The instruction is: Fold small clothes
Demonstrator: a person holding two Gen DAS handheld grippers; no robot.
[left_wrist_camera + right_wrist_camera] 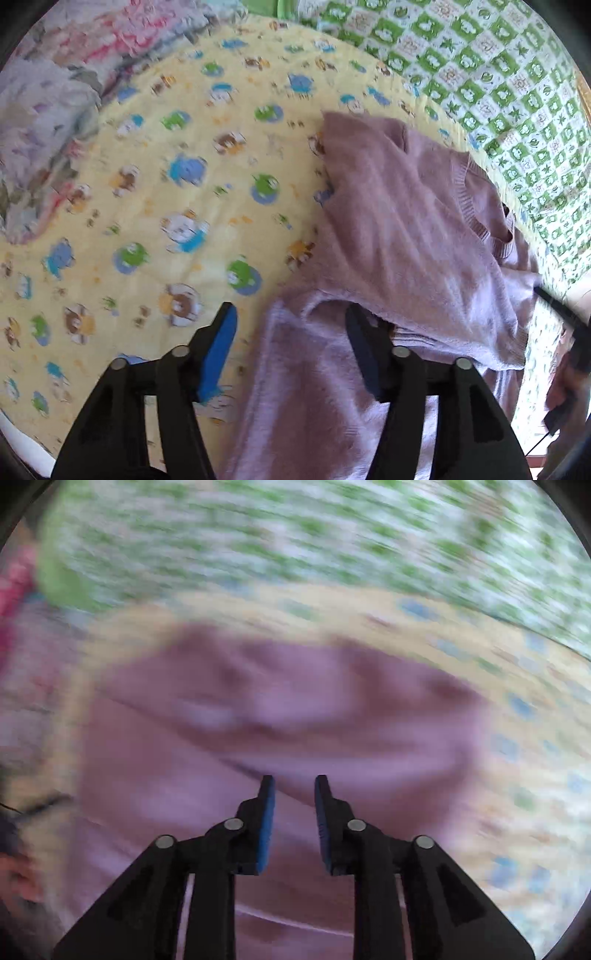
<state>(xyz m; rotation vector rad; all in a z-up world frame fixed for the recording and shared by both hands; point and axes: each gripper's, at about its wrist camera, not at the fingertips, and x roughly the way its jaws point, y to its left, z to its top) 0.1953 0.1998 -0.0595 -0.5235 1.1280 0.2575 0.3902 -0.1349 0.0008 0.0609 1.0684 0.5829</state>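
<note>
A small mauve knit sweater (406, 221) lies rumpled on a yellow animal-print blanket (166, 184), its ribbed neckline toward the right. My left gripper (291, 314) is open wide over the sweater's near edge; a fold of knit lies between the fingers and drapes over the right finger. In the blurred right wrist view, my right gripper (294, 781) hovers over the same sweater (277, 709), jaws a narrow gap apart, nothing between them. The other gripper's black frame (569, 332) shows at the right edge of the left wrist view.
A green-and-white checked quilt (480, 55) lies beyond the blanket, also in the right wrist view (295, 535). A heap of pale and pink clothes (55, 110) sits at the far left. The blanket's white edge (22, 443) is at the near left.
</note>
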